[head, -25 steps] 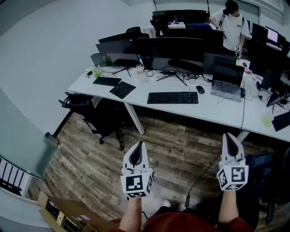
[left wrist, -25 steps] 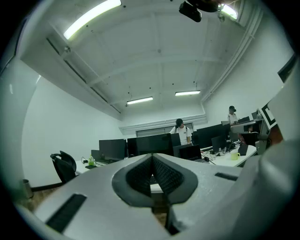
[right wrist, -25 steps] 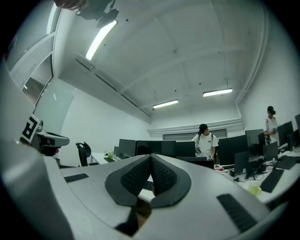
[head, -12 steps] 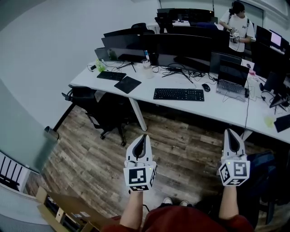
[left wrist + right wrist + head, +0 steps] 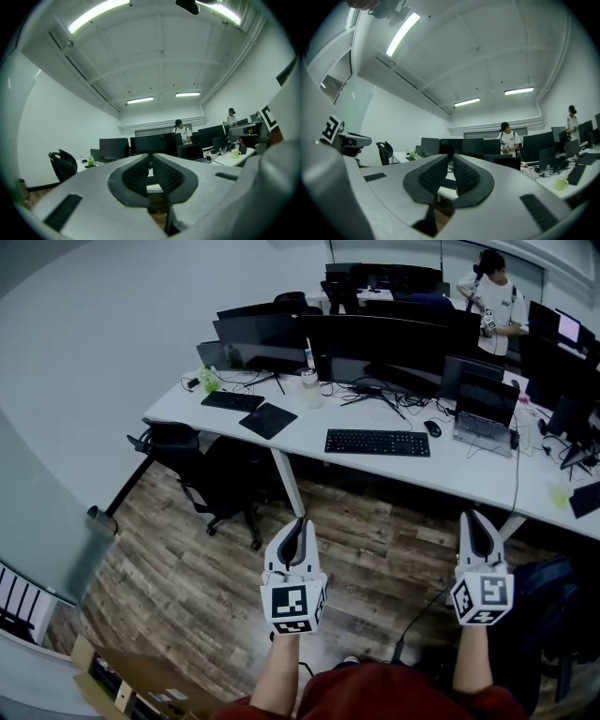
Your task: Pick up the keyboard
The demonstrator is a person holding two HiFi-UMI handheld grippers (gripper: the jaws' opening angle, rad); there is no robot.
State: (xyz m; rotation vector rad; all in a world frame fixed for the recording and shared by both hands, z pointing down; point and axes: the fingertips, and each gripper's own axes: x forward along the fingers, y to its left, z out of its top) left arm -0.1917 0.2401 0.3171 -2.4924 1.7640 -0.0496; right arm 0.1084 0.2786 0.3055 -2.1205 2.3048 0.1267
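A black keyboard lies flat near the front edge of the white desk, ahead of me across the wooden floor. Both grippers point level at the desk and are well short of it. My left gripper is shut with nothing in it. My right gripper is just opening, with only a thin gap and nothing between its pads. In the left gripper view, a strip of the keyboard shows past the left gripper. In the right gripper view, the keyboard shows past the right gripper.
The desk also holds a mouse, a laptop, a dark pad, a smaller keyboard, a cup and monitors. A black chair stands at its left. A person stands far back. A cardboard box lies near left.
Both grippers and the head view have moved forward toward the desk, so the keyboard now looks slightly larger and nearer. Nothing was taken hold of.
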